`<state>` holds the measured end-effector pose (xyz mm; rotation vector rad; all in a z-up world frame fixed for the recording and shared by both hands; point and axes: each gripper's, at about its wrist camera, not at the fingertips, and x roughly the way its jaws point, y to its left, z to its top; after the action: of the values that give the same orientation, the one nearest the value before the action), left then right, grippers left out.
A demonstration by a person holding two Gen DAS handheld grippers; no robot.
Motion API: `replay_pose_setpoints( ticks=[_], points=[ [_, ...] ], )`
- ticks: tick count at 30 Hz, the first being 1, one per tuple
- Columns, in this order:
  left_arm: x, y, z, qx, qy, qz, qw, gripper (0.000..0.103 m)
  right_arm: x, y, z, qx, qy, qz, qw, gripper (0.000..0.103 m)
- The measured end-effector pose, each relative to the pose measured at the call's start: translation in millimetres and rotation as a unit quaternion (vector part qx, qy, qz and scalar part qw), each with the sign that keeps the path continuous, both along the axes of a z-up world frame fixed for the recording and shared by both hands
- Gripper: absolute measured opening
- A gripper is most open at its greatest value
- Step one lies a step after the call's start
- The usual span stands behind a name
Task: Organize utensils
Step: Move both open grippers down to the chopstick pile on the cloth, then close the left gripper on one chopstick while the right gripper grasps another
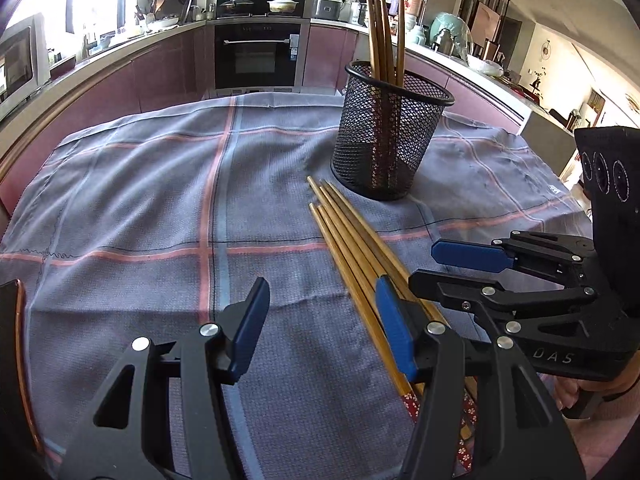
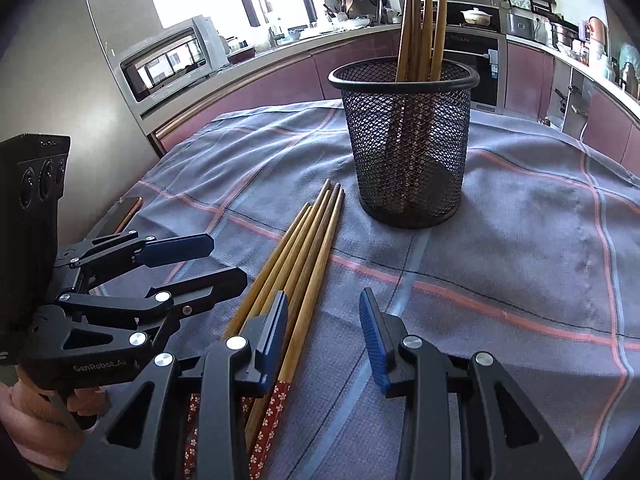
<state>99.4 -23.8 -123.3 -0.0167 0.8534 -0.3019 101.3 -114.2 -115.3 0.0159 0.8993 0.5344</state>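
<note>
A black mesh cup (image 1: pixel 390 132) stands on the checked cloth and holds several wooden chopsticks (image 1: pixel 384 28) upright; it also shows in the right wrist view (image 2: pixel 408 140). Several loose chopsticks (image 1: pixel 352 240) with red flowered ends lie side by side on the cloth in front of the cup, also seen in the right wrist view (image 2: pixel 304 248). My left gripper (image 1: pixel 320 320) is open and empty, its right finger over the loose chopsticks. My right gripper (image 2: pixel 324 328) is open and empty, its left finger over the same chopsticks. Each gripper shows in the other's view (image 1: pixel 432 264) (image 2: pixel 224 256).
A blue-grey checked cloth (image 1: pixel 160 200) covers the table. A dark flat object with a copper rim (image 2: pixel 124 210) lies at the cloth's left edge. Kitchen counters, an oven (image 1: pixel 256 56) and a microwave (image 2: pixel 168 64) stand beyond the table.
</note>
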Motion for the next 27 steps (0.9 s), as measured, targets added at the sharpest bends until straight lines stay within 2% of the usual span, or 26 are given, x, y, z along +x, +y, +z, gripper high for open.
replay_pose_setpoints(
  ticks=[27],
  points=[
    [4.8, -2.3, -13.2, 0.017, 0.021, -0.015, 0.9995, 0.054, 1.1, 0.1, -2.8, -0.039, -0.006, -0.002, 0.999, 0.035]
  ],
)
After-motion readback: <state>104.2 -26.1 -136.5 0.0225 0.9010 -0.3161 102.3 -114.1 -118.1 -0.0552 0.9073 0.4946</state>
